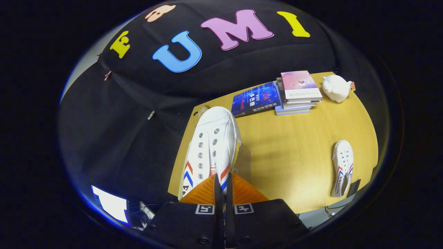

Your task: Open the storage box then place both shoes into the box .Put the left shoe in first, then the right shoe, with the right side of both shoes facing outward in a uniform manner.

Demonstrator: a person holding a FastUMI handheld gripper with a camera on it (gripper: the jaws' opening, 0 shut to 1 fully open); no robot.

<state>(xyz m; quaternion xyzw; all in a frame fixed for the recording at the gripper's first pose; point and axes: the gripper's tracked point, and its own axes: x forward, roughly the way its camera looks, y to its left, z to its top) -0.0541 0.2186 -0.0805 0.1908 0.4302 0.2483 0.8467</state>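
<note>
A white canvas shoe [211, 145] with red and blue chevrons hangs in the air above the wooden table [294, 155], toe pointing away from me. My gripper [223, 185] is shut on its collar edge, with the orange fingers [204, 192] pressed together on the fabric. The second white shoe [342, 167] lies flat on the table to the right, near the table's right edge, toe pointing away.
A blue book [256, 98] and a stack of books [297, 91] lie at the far side of the table. A white piggy figure [336, 88] stands beside them at the far right corner. A lit screen [110, 205] glows low to the left, off the table.
</note>
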